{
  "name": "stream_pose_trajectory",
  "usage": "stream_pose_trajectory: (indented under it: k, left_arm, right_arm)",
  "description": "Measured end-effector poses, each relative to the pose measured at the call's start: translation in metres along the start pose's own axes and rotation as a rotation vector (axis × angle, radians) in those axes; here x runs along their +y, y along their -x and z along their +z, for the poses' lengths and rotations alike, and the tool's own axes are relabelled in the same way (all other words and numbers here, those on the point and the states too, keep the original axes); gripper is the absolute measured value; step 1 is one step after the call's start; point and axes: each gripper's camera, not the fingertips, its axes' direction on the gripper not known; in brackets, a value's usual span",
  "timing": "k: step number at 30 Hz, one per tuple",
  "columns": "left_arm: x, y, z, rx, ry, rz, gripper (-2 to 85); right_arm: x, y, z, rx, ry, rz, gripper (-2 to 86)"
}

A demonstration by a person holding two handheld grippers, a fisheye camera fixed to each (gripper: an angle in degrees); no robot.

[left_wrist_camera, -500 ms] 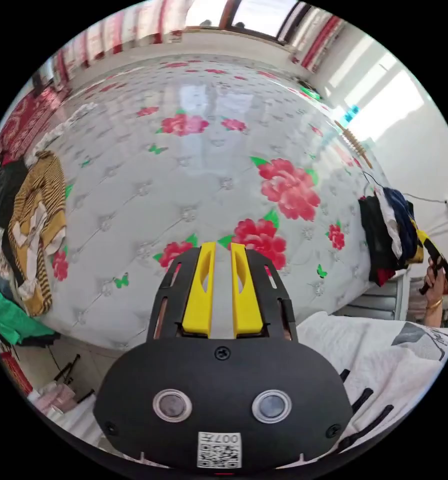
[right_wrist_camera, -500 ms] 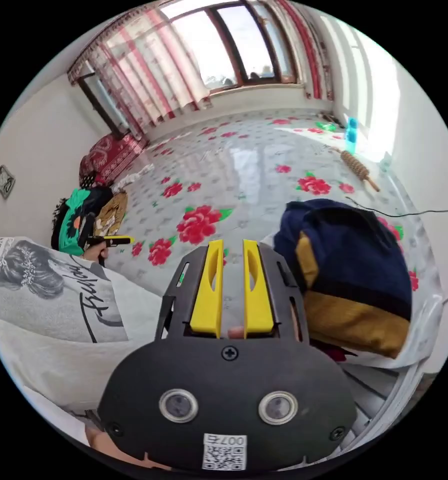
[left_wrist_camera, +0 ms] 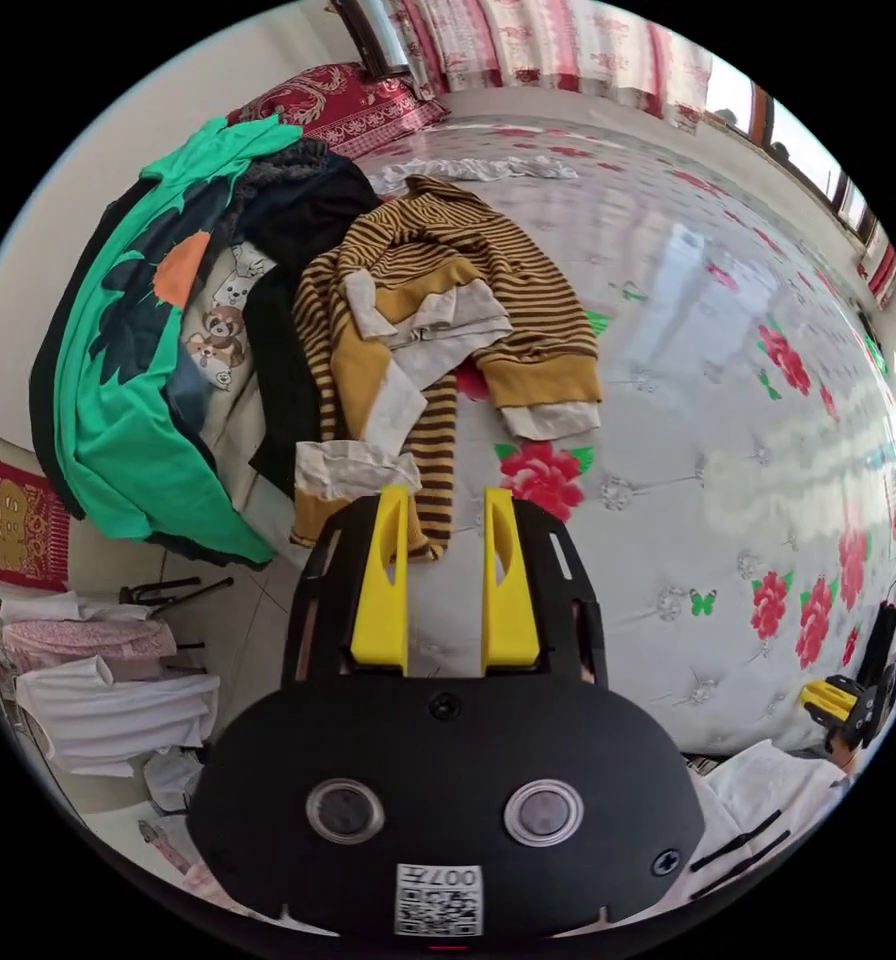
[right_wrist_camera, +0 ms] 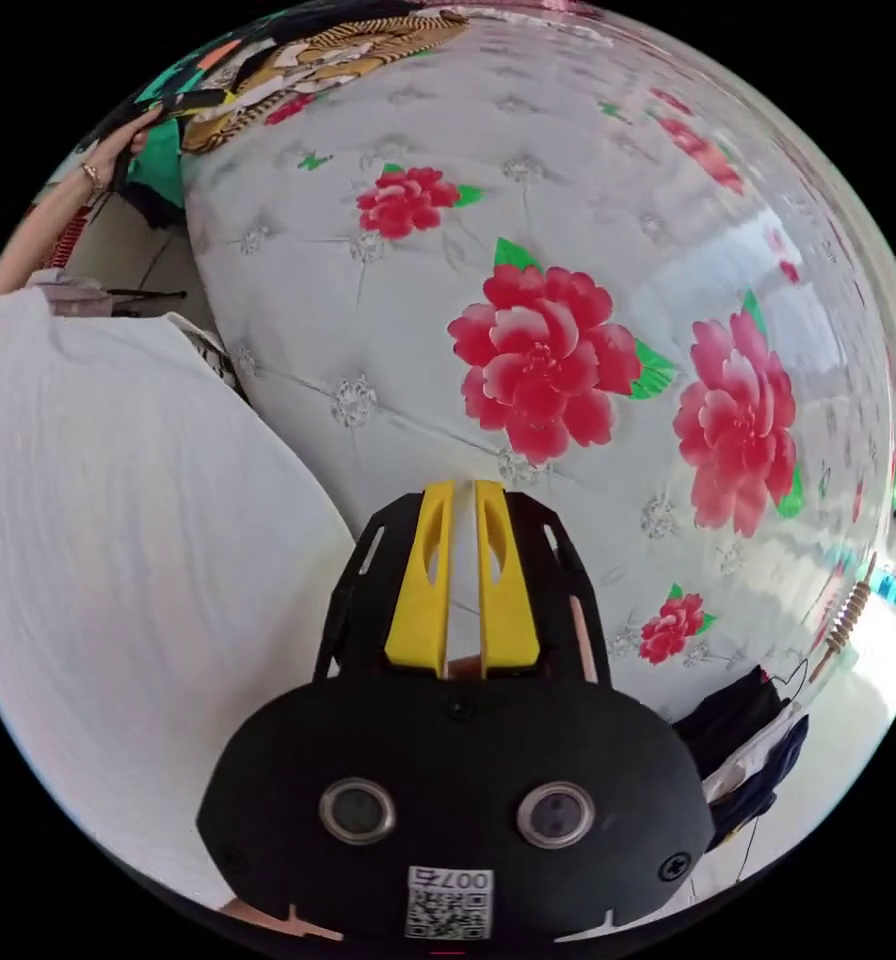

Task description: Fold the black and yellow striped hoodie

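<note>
a: how far along is the fold?

b: i'd say not begun. the black and yellow striped hoodie (left_wrist_camera: 438, 300) lies crumpled near the bed's edge, sleeves askew, its pale lining showing, right against the pile of clothes (left_wrist_camera: 168, 320) with the green garment. nothing on it looks squared or doubled over.

a: so what's left?

b: everything, by my reckoning: pull it clear of the pile, spread it flat on the flowered bed (left_wrist_camera: 688, 400), then fold.

a: and the left hand-held gripper (left_wrist_camera: 446, 500)?

b: its yellow jaws stand well apart with nothing between them. the tips sit just at the hoodie's near hem in the left gripper view, but i can't tell whether they touch the cloth.

a: the right hand-held gripper (right_wrist_camera: 464, 495)?

b: jaws nearly together, a thin slit left, holding nothing. it hangs over bare bedcover, well apart from the hoodie, which shows far off at the top of the right gripper view.
</note>
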Motion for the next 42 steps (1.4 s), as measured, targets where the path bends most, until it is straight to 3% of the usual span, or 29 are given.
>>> stream_pose_trajectory:
  k: [7, 12, 18, 21, 23, 24, 26, 28, 31, 35, 42]
  left_arm:
    - [-0.080, 0.045, 0.050, -0.117, 0.090, 0.025, 11.8]
    - [-0.112, 0.064, 0.069, -0.030, 0.219, 0.039, 8.0]
    - [-0.088, 0.046, -0.030, 0.204, -0.164, 0.249, 4.9]
    - [-0.066, 0.021, -0.087, 0.357, -0.276, 0.430, 4.5]
    - [-0.044, -0.018, -0.117, 0.540, -0.262, 0.711, 4.3]
    - [-0.037, -0.032, -0.122, 0.580, -0.240, 0.802, 4.2]
    - [0.006, -0.090, -0.121, 0.650, -0.095, 1.179, 4.3]
    - [0.038, -0.122, -0.104, 0.672, 0.016, 1.341, 4.4]
    - [0.038, -0.126, -0.087, 0.722, 0.067, 1.192, 4.6]
    - [-0.007, -0.057, -0.085, 0.903, 0.028, 0.868, 4.2]
    - [-0.059, 0.035, -0.081, 0.526, -0.127, 0.465, 4.7]
  right_arm:
    - [-0.026, -0.010, -0.001, -0.123, 0.013, 0.270, 1.5]
    - [-0.045, -0.002, 0.000, -0.112, 0.037, 0.411, 1.4]
    - [-0.062, 0.013, 0.003, -0.047, 0.064, 0.456, 0.9]
    - [-0.069, 0.014, 0.003, -0.063, 0.075, 0.464, 0.6]
    - [-0.072, 0.014, -0.011, -0.119, -0.038, 0.487, 0.6]
    - [-0.075, 0.015, -0.023, -0.162, -0.140, 0.499, 0.8]
    - [-0.079, 0.017, -0.041, -0.211, -0.296, 0.503, 1.6]
    - [-0.086, 0.018, -0.054, -0.247, -0.409, 0.487, 2.8]
    - [-0.099, 0.019, -0.062, -0.278, -0.479, 0.449, 4.8]
    - [-0.122, 0.015, -0.063, -0.216, -0.442, 0.371, 7.2]
    - [-0.198, 0.004, -0.085, -0.079, -0.442, 0.203, 9.4]
